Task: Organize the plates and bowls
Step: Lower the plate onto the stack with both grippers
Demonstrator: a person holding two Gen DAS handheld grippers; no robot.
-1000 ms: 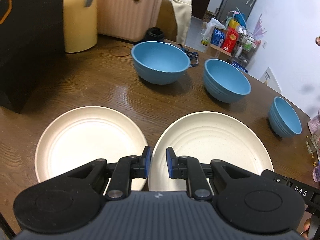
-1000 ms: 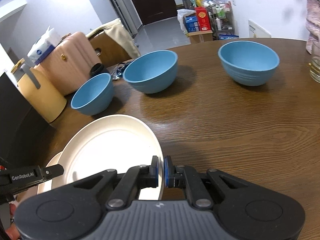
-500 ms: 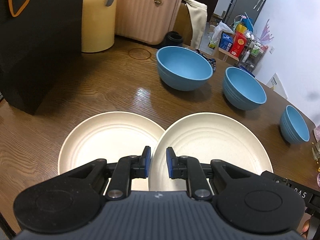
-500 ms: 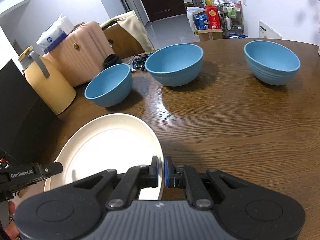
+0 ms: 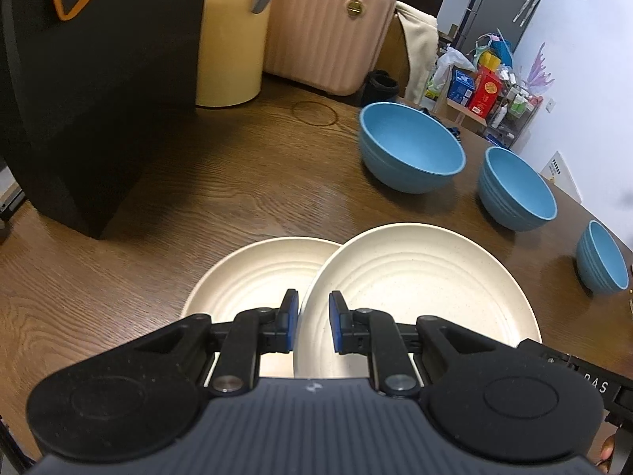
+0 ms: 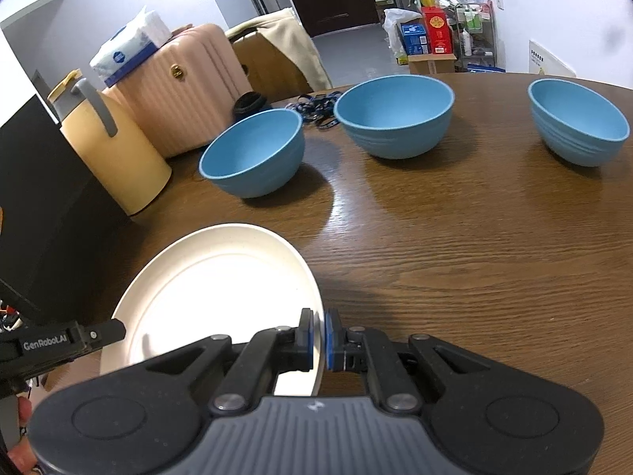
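Note:
My right gripper (image 6: 319, 338) is shut on the rim of a cream plate (image 6: 221, 297) and holds it lifted and tilted above the table. In the left wrist view this carried plate (image 5: 419, 297) overlaps a second cream plate (image 5: 253, 281) that lies flat on the table. My left gripper (image 5: 312, 326) is open with its jaws on either side of the carried plate's left rim, not touching it. Three blue bowls stand in a row behind: a large one (image 5: 411, 146), a medium one (image 5: 516, 190) and a small one (image 5: 601, 257). They also show in the right wrist view (image 6: 253, 154) (image 6: 395, 116) (image 6: 577, 120).
A black box (image 5: 79, 79) stands at the table's left, with a yellow jug (image 5: 233, 35) and a pink suitcase (image 5: 328, 27) behind it. Black cords (image 6: 316, 109) lie behind the bowls. The wooden table (image 6: 474, 257) stretches to the right.
The right gripper has carried its plate leftward until it overlaps the plate lying on the table. The left gripper has moved left with it and stayed open.

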